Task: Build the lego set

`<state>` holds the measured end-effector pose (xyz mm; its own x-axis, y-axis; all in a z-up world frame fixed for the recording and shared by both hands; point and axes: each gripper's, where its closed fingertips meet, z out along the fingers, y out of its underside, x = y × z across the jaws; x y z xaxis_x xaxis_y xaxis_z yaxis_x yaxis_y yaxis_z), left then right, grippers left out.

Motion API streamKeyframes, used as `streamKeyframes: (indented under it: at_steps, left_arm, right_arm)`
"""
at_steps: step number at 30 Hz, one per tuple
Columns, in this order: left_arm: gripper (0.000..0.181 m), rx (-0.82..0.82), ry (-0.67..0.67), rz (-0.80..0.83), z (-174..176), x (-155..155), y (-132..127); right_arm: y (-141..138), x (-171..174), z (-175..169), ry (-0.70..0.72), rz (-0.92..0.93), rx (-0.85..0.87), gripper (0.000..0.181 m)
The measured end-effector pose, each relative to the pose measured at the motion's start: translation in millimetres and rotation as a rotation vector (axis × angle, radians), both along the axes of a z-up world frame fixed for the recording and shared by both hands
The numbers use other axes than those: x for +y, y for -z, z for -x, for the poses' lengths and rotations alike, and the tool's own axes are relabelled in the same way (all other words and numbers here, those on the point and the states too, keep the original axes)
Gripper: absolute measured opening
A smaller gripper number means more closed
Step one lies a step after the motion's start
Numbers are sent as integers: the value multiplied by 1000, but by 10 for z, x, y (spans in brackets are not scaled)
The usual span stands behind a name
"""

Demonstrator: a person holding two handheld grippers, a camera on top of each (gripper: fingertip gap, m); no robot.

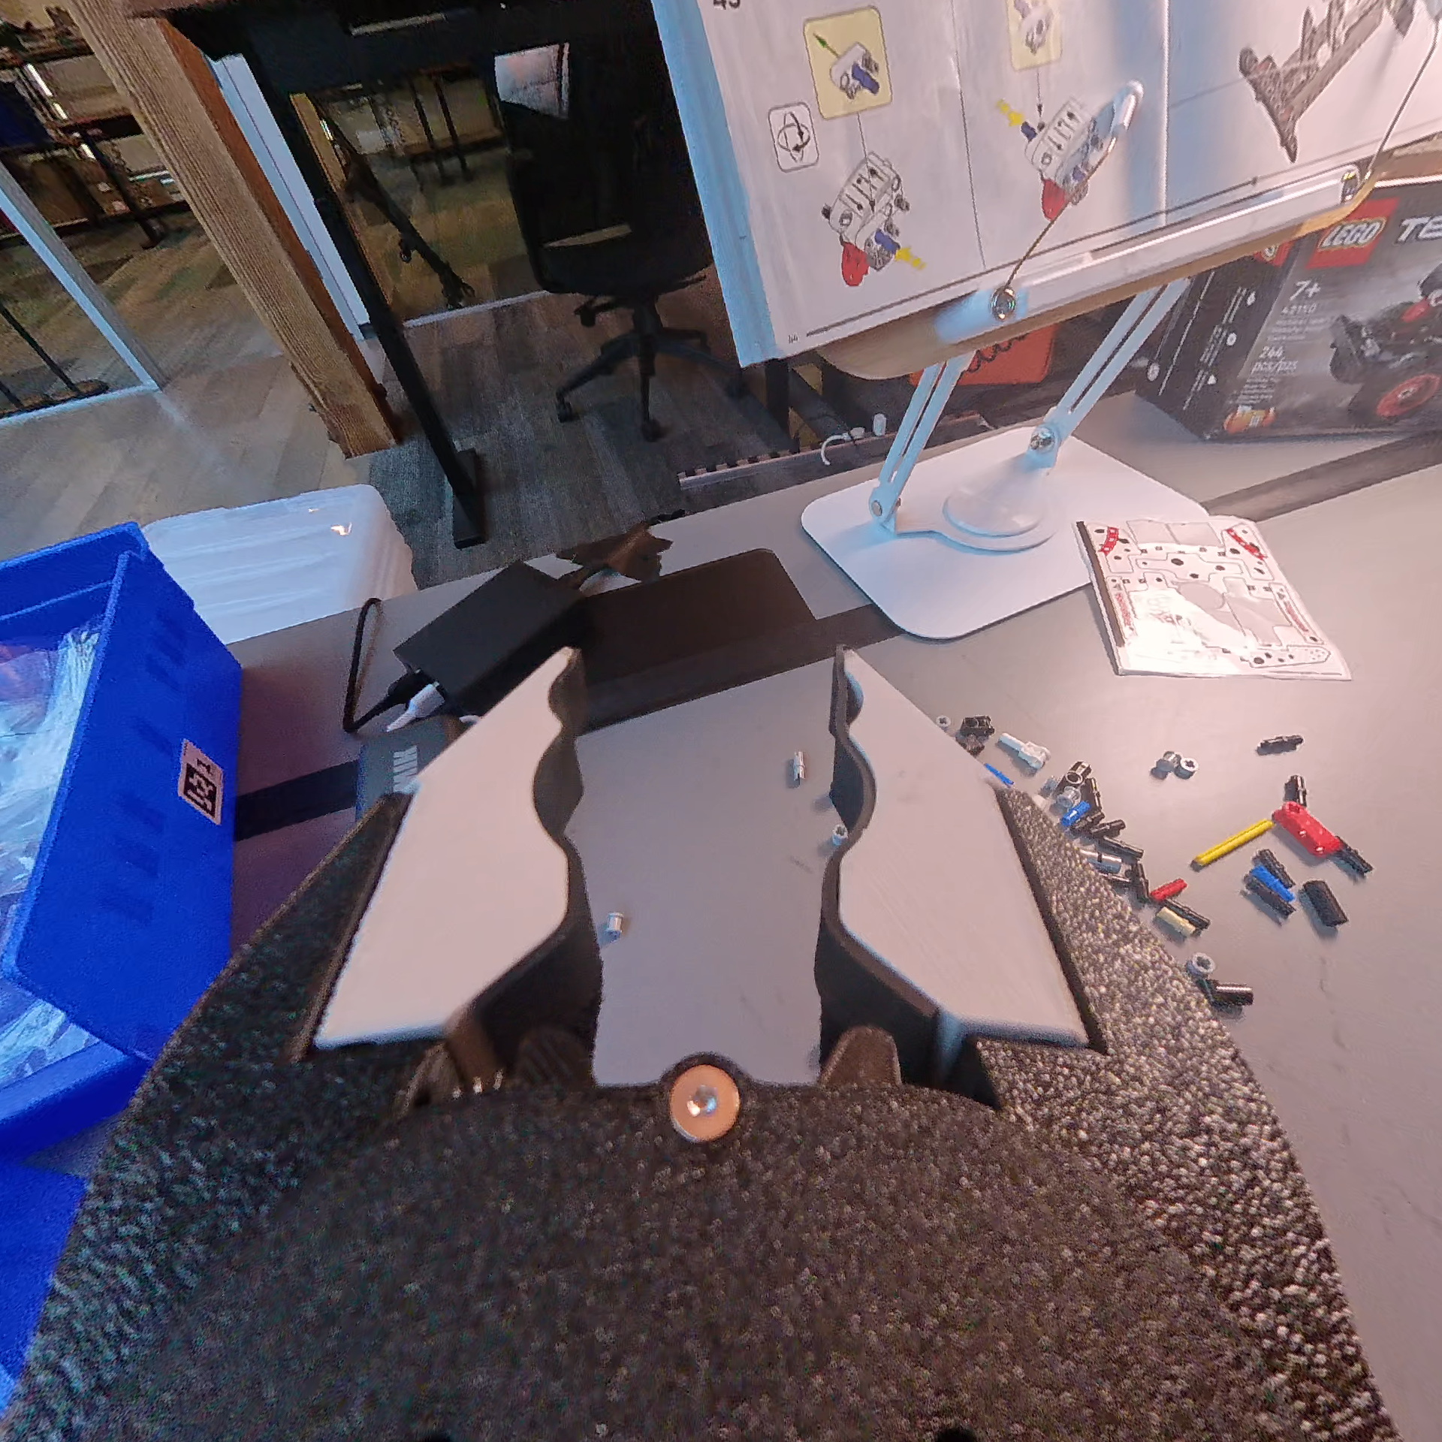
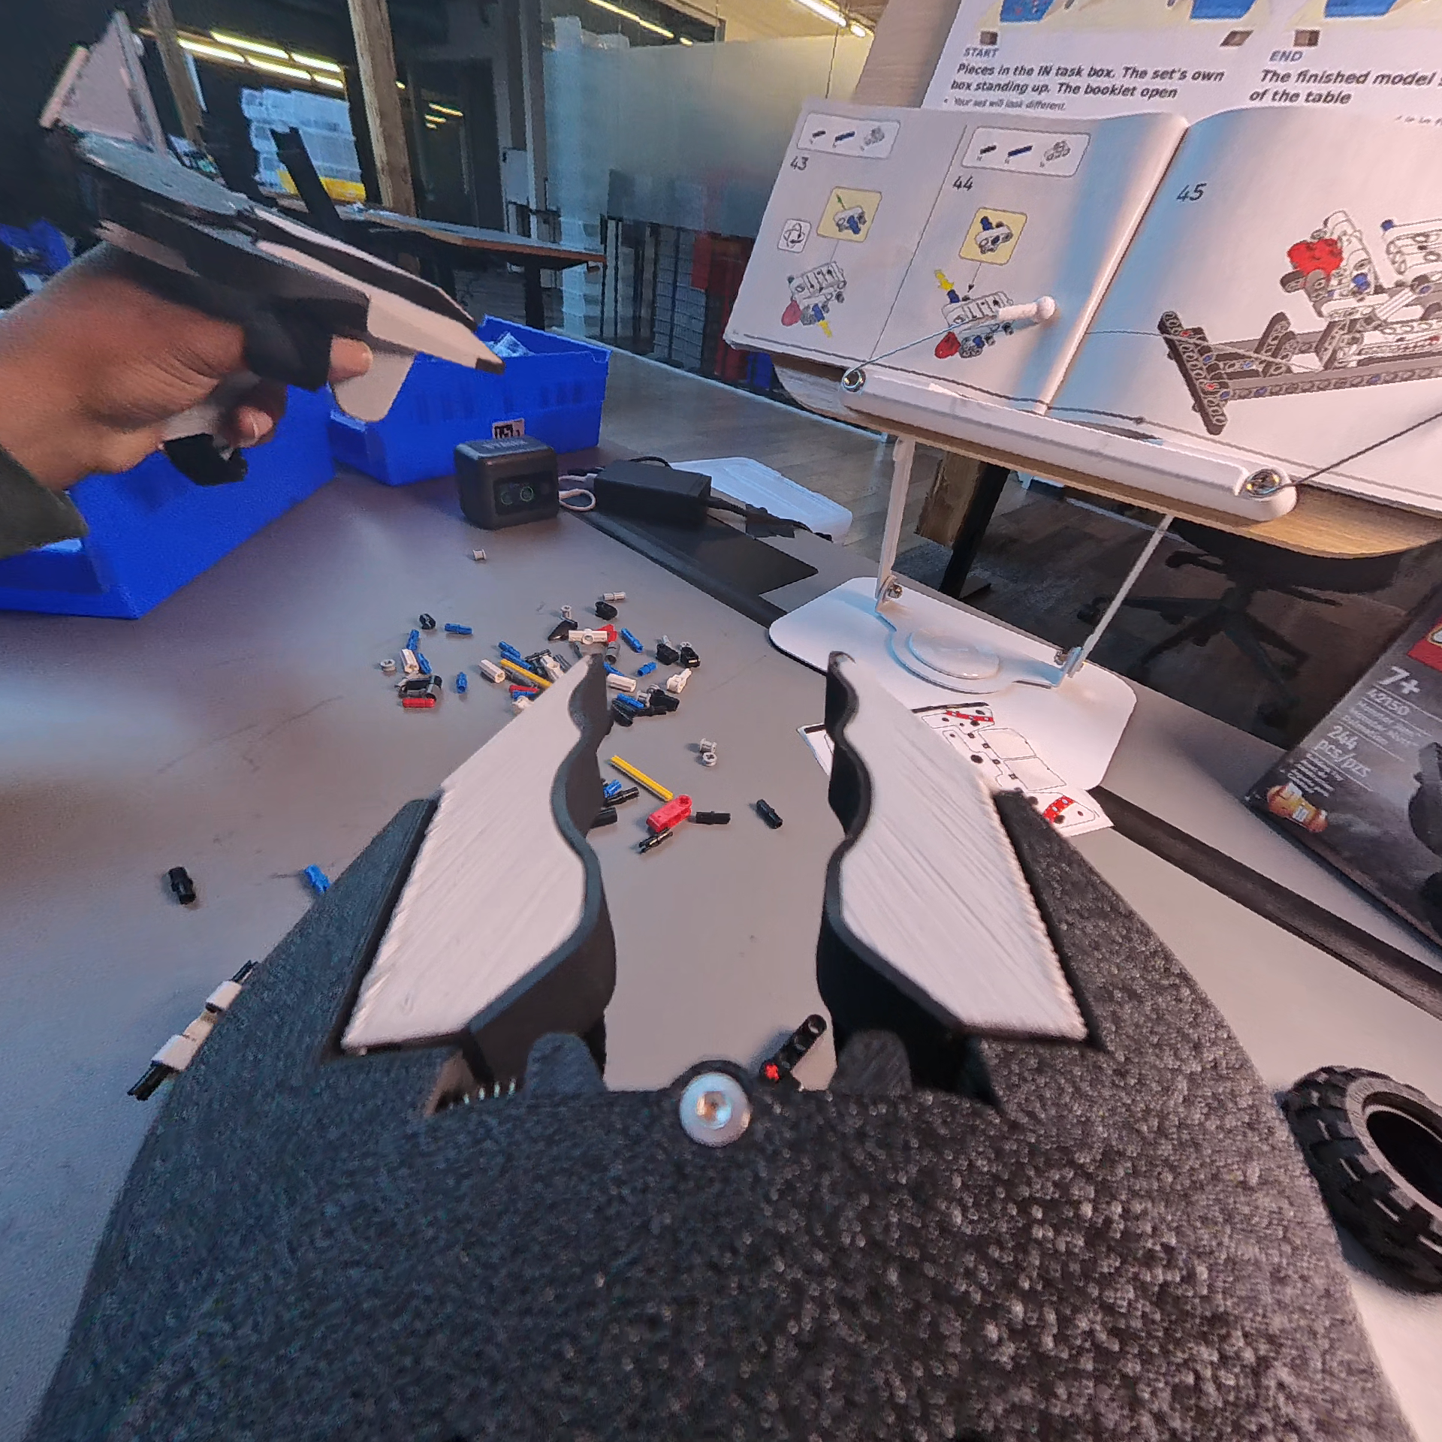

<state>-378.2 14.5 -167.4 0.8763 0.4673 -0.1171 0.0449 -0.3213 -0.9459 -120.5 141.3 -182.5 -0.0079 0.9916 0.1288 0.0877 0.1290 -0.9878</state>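
At the far left stood the blue bin (image 2: 476, 406), with the left tool (image 1: 706, 788) raised beside it, released and empty. Loose lego pieces (image 2: 546, 663) lay scattered mid-bench, a red connector (image 2: 669, 813) nearest the right tool (image 2: 714, 780), also released with nothing held. Rightward, the open booklet (image 2: 1092, 257) sat on its stand. This looked like picking the next part; next move calls for matching a pin to the page.

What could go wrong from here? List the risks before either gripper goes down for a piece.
1. The scattered small pieces lie close together, so the open right gripper may nudge neighbours while picking one.
2. The round tyre beside it could roll if bumped.
3. The open left gripper hovers over stray grey pins, easily flicked away.
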Motion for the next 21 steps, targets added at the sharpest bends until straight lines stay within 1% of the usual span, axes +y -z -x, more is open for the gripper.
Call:
streamKeyframes:
  at_steps: [2,4,7,11,14,16,18,21]
  left_arm:
    - [62,3,-5,-38,4,-34,-77]
    - [62,21,-15,-86,-4,-93,-211]
    - [70,84,-55,-176,-27,-271,-534]
    - [73,140,-91,-256,-93,-670,-976]
    - [62,166,-101,-273,-150,-1056,-1207]
    - [54,204,-137,-217,-130,-1386,-1273]
    - [49,210,-159,-128,-86,-1713,-1261]
    - [45,140,-196,43,54,-2194,-1069]
  right_arm:
    - [39,-20,8,-9,-3,-27,59]
    - [72,-37,14,-17,1,-52,65]
    - [65,-38,4,-24,1,-66,67]
    - [63,-51,0,-33,15,-70,67]
    - [116,-118,16,-56,27,-88,66]
    - [139,-171,24,-70,24,-96,65]
    - [147,-221,28,-83,13,-100,64]
    - [155,-281,30,-100,3,-104,64]
